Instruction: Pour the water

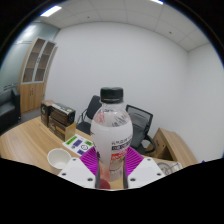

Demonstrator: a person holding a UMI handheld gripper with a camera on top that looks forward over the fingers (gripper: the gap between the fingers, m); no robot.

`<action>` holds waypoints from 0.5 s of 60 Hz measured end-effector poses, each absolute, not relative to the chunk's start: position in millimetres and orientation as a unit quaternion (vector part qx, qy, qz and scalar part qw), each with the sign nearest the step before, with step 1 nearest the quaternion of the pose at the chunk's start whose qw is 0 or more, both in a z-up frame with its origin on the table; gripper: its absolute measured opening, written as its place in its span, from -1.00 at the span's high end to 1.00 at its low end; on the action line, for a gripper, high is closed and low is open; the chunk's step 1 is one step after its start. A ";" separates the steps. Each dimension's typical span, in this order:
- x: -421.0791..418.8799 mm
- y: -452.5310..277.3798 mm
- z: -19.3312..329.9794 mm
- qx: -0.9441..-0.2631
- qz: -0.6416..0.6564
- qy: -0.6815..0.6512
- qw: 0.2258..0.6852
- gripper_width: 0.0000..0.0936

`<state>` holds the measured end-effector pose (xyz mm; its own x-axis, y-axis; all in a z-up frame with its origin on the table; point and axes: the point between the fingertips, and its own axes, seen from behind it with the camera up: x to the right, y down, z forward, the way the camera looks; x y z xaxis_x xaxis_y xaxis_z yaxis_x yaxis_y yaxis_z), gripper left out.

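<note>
the gripper [110, 176] is raised above the table [22, 142], and its two fingers are clenched on a clear plastic bottle [111, 135] that stands upright between them. the magenta pads [89, 158] press against the bottle's lower body on either side, with no gap showing. the bottle has a black cap [111, 96] and a label with red print near the bottom; it looks pale and cloudy, so it is hard to say how full it is.

down beside the left finger, on the light wooden table, sits a white cup [60, 158] with something green at its rim. farther back on the table are some boxes [60, 115] stacked near the wall. behind the bottle are two dark office chairs [143, 122], one at each side of it. a wooden cabinet [34, 75] with shelves stands against the far wall beyond the boxes, and long ceiling lights [50, 11] glow overhead.
</note>
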<state>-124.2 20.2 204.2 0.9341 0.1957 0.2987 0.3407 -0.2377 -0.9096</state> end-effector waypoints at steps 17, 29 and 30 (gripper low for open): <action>-120.2 25.3 97.4 -0.828 0.036 -0.111 0.549 0.34; -113.9 24.7 66.0 -0.829 0.057 -0.093 0.549 0.32; -113.5 24.3 65.8 -0.827 0.059 -0.092 0.551 0.32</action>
